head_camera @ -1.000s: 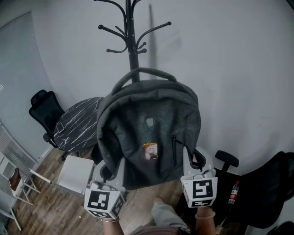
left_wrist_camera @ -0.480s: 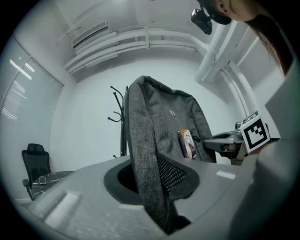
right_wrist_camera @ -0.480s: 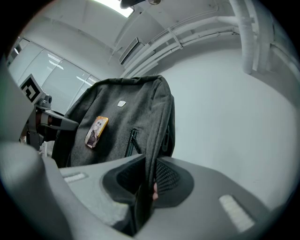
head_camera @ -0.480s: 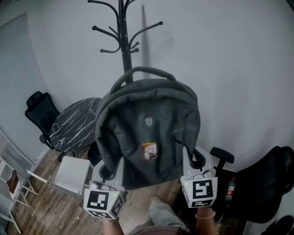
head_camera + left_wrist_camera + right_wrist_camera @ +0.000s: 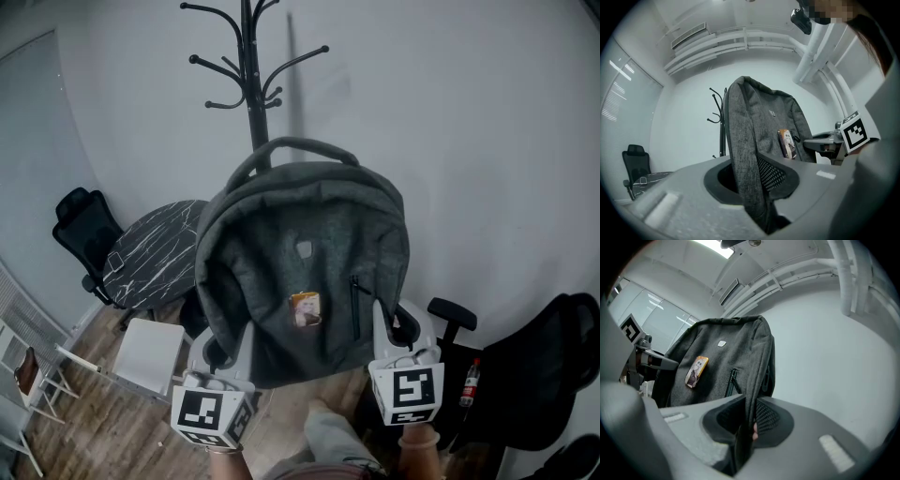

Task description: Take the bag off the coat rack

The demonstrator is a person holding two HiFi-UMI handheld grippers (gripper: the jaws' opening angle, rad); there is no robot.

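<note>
A dark grey backpack (image 5: pixel 305 267) with a small picture badge hangs in the air in front of me, clear of the black coat rack (image 5: pixel 251 84) that stands behind it against the wall. My left gripper (image 5: pixel 228 352) is shut on the bag's lower left edge, and the grey fabric (image 5: pixel 745 173) runs down between its jaws. On the bag's lower right edge my right gripper (image 5: pixel 396 336) is shut, with the bag's side (image 5: pixel 757 376) pinched between the pads. The top handle (image 5: pixel 295 148) arches free above the bag. The rack's hooks are bare.
A round dark marble table (image 5: pixel 155 253) and a black office chair (image 5: pixel 84 230) stand at the left, with a white stool (image 5: pixel 150 356) nearer. Another black chair (image 5: pixel 539 375) and a bottle (image 5: pixel 469 384) are at the right. A plain wall is behind.
The bag and both grippers keep the same place in the head view. The coat rack has shifted left and up behind the bag over the last second; the room at the sides shifted too.
</note>
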